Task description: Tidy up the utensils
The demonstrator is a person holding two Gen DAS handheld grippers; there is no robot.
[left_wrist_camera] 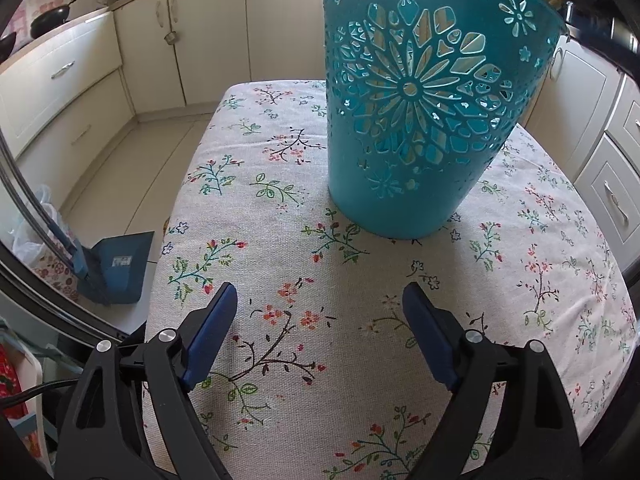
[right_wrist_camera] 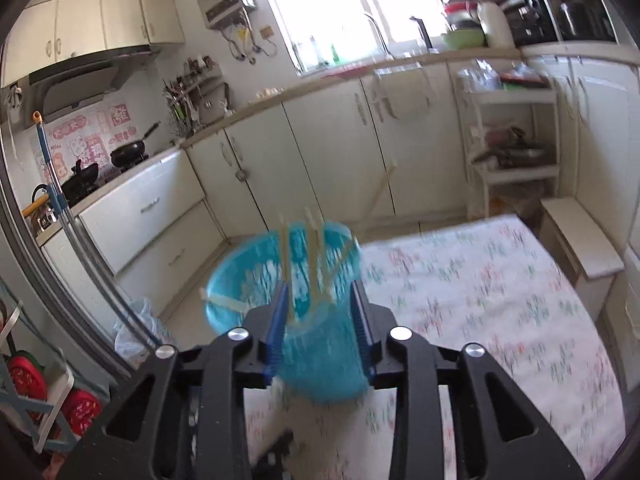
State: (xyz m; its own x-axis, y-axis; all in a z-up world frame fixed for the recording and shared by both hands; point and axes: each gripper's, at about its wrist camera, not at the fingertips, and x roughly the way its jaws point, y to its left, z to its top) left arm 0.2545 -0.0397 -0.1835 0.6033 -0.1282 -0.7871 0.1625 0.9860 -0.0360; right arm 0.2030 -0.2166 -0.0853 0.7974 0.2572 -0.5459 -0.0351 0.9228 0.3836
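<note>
Teal cut-out utensil bucket upright on floral tablecloth ahead of left gripper, fingers spread wide on nothing, bucket rim cropped, right gripper part-open above blurred bucket, pale chopsticks smeared between fingers, contact unclear.

The right hand-held gripper hangs just above the rim of a teal holder, its blue pads parted. Pale chopsticks stand in the holder between the pads, blurred. The flowered desk spreads below and to its right.
</note>
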